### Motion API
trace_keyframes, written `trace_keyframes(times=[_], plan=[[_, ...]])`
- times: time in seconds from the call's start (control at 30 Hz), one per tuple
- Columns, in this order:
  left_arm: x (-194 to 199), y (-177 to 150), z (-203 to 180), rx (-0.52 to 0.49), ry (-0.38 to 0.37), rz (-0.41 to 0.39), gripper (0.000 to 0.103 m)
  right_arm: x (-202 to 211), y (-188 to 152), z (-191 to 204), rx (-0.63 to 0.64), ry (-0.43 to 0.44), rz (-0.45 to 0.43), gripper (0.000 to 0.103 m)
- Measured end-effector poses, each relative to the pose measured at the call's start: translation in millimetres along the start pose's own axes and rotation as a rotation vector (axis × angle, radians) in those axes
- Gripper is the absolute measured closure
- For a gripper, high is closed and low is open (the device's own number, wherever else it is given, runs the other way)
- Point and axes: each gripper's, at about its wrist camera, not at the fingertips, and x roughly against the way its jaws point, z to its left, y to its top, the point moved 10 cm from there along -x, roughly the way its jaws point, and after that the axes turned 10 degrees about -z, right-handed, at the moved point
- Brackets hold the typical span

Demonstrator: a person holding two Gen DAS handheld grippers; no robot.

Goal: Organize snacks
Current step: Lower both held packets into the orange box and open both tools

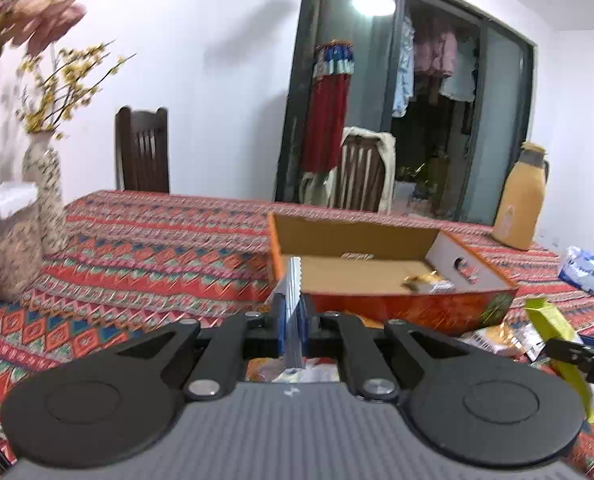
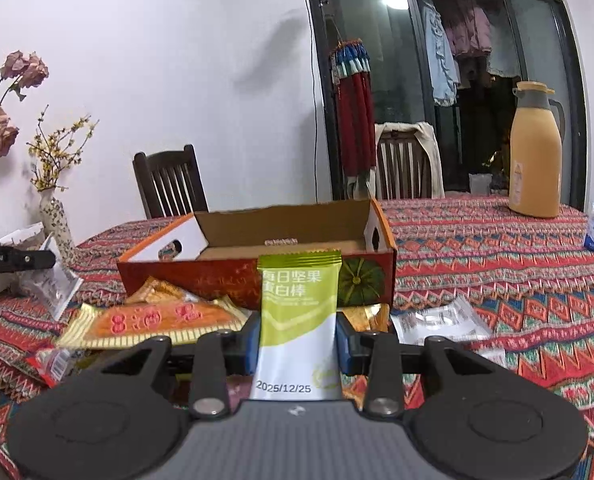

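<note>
both claws clamp packets: left claw (image 1: pixel 294 312) silver packet (image 1: pixel 293 280), right claw (image 2: pixel 297 340) green packet (image 2: pixel 299 300).

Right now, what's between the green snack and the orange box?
Loose snack packets on the tablecloth, below the green snack in the right gripper, before the orange box. The right wrist view shows it.

Matt cardboard box (image 2: pixel 257 236), glossy foil packet (image 2: pixel 299 320), woven tablecloth (image 2: pixel 497 264).
</note>
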Motion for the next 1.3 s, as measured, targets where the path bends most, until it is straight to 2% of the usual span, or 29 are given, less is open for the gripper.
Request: trace_keyframes(times=[0.47, 0.8, 1.0, 1.3], plan=[[-38.2, 50.9, -73.2, -0.023, -0.088, -0.099, 0.095, -43.5, 61.0, 7.2, 0.051, 0.017, -0.124, 0.067], [-92.1, 73.7, -97.4, -0.002, -0.093, -0.114, 0.095, -111.1, 110.6, 11.8, 0.041, 0.024, -0.172, 0.067], [-122.6, 65.0, -91.5, 0.002, -0.070, -0.099, 0.095, -156.2, 103.9, 3.3, 0.021, 0.007, -0.128, 0.067], [-147.7, 37.5, -74.6, 0.012, -0.033, 0.004, 0.095, -185.8, 68.2, -3.7, 0.002, 0.000, -0.002, 0.065]])
